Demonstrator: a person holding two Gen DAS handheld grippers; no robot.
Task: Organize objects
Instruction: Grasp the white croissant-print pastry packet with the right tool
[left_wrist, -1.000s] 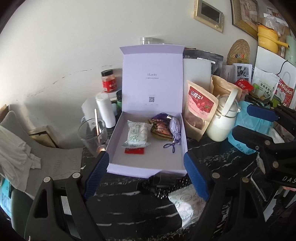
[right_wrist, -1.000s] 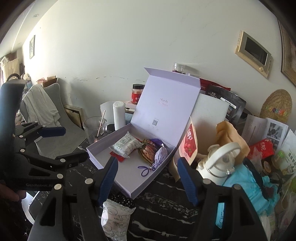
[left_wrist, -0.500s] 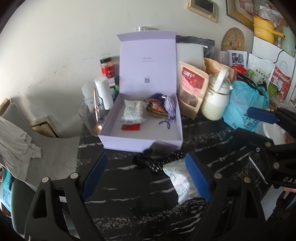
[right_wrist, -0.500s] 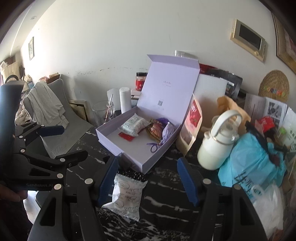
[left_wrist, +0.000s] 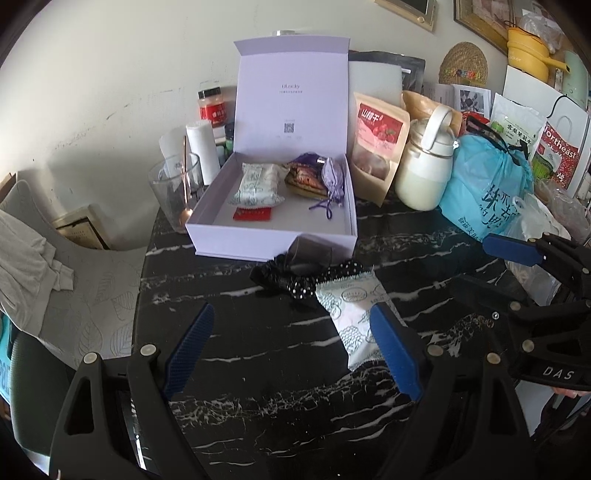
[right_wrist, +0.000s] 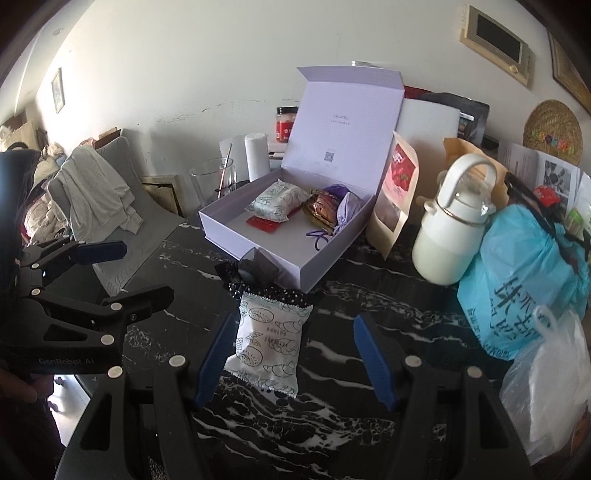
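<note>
Your right hand-held gripper (right_wrist: 291, 354) hung wide and empty over the white snack packet (right_wrist: 267, 347) on the black marble table (right_wrist: 369, 424), beside your equally wide left hand-held gripper (left_wrist: 291, 347), before the open lavender box (right_wrist: 280, 236).

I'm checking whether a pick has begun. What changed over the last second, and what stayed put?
Both claws drew back from the lilac box and sank toward the table, so the white snack packet now lies ahead of the right claw. The left claw is empty too; nothing was gripped or released. Box contents, packet and black dotted scrunchie did not move.
</note>
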